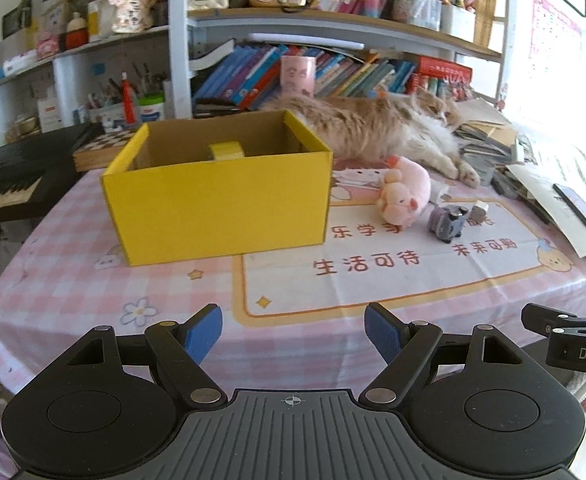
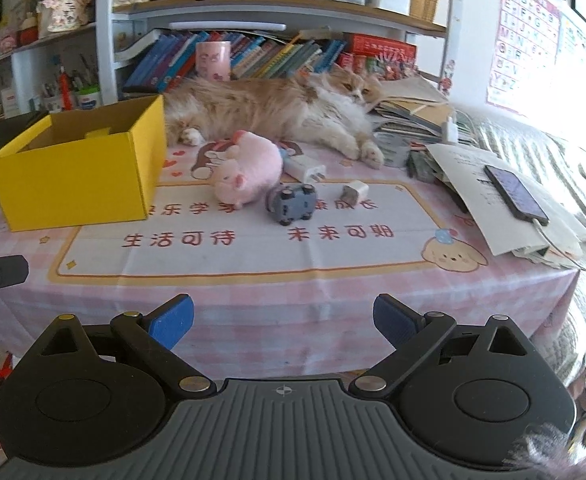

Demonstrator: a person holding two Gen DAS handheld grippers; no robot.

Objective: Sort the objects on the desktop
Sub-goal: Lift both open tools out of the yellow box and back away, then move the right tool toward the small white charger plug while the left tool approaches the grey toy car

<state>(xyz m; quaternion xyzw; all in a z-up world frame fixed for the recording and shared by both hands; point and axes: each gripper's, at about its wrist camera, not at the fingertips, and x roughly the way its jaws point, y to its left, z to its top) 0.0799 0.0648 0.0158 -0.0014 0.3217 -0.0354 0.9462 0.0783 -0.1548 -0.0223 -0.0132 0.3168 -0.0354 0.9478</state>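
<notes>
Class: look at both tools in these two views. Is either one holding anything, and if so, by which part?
Nothing is held. The left tool and the right tool both stand open above the tablecloth, with only empty space between their pads.

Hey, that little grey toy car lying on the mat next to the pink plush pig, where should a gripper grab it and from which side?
Probably across the body of the little grey toy car, between its wheel pairs, coming from above. It seems tipped over with its wheels showing, so the narrow body is likely the firmest span. The pink plush pig sits close on its left, so the open right gripper should approach from the near, right side.
</notes>
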